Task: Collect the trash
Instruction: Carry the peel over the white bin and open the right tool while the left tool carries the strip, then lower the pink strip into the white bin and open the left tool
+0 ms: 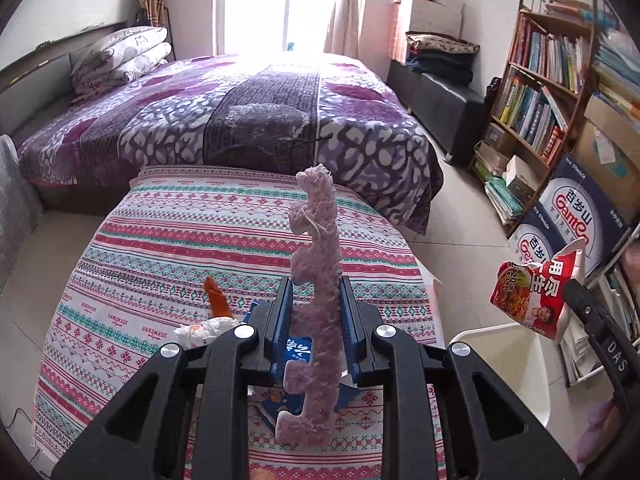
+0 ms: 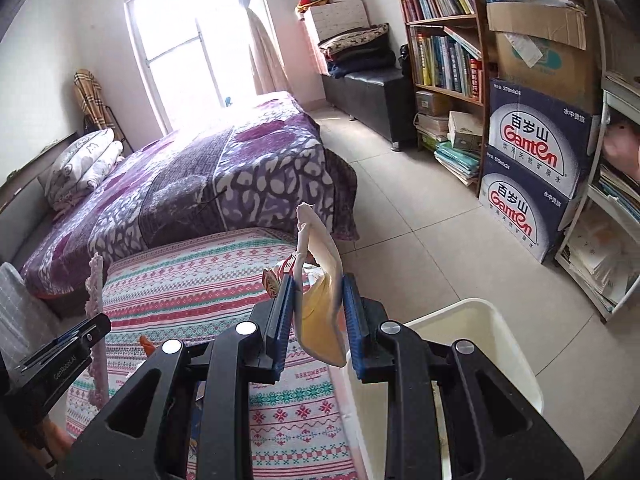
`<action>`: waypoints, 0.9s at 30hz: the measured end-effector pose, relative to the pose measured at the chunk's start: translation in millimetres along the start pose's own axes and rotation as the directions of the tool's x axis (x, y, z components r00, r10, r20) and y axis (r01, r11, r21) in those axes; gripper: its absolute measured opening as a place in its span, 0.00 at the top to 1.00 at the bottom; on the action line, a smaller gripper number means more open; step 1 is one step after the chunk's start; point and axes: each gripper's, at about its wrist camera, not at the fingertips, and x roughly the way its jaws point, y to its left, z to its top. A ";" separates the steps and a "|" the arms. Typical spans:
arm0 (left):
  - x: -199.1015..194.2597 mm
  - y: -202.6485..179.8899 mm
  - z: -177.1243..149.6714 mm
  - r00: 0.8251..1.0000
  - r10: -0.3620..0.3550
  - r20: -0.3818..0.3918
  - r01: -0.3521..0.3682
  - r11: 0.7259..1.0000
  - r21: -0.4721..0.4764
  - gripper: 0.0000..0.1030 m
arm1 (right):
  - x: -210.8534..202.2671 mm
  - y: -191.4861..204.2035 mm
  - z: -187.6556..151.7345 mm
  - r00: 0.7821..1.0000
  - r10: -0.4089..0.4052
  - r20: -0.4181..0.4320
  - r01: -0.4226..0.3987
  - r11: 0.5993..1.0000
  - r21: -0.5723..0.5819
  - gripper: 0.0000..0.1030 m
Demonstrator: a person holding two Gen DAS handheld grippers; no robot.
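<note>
Two grips, both loaded.

Left wrist view: left gripper (image 1: pixel 316 312) is clamped on a pink fuzzy strip (image 1: pixel 316 264), long axis upright, standing above the patterned table cover (image 1: pixel 168 240). White bin (image 1: pixel 508 356) lies off the cover's right edge, to this gripper's right; the right gripper with its red snack wrapper (image 1: pixel 532 296) hangs nearer it. An orange scrap (image 1: pixel 216 296) and crumpled tissue (image 1: pixel 204 330) lie on the cover, left of the fingers.

Right wrist view: right gripper (image 2: pixel 318 312) pinches the wrapper (image 2: pixel 320 312), showing its pale inner face; the bin's rim (image 2: pixel 516 344) sits just right and below, its inside partly hidden. I judge the right hand drops first.
</note>
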 end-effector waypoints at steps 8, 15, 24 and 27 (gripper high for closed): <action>6.6 -42.1 -5.1 0.999 -0.043 -0.017 0.044 0.997 0.070 0.77 | 3.0 -54.5 4.7 0.995 -0.084 -0.063 0.092 0.986 0.136 0.76; 9.4 -83.1 -12.8 0.994 -0.099 -0.037 0.103 0.986 0.134 0.77 | 2.0 -96.1 6.0 0.984 -0.146 -0.102 0.166 0.958 0.232 0.57; 13.2 -132.2 -22.4 0.981 -0.174 -0.081 0.186 0.966 0.177 0.77 | -7.9 -141.5 9.3 0.970 -0.221 -0.103 0.242 0.920 0.308 0.26; 15.6 -148.6 -27.1 0.973 -0.203 -0.106 0.220 0.958 0.184 0.77 | -11.3 -154.3 9.8 0.961 -0.258 -0.103 0.277 0.907 0.318 0.21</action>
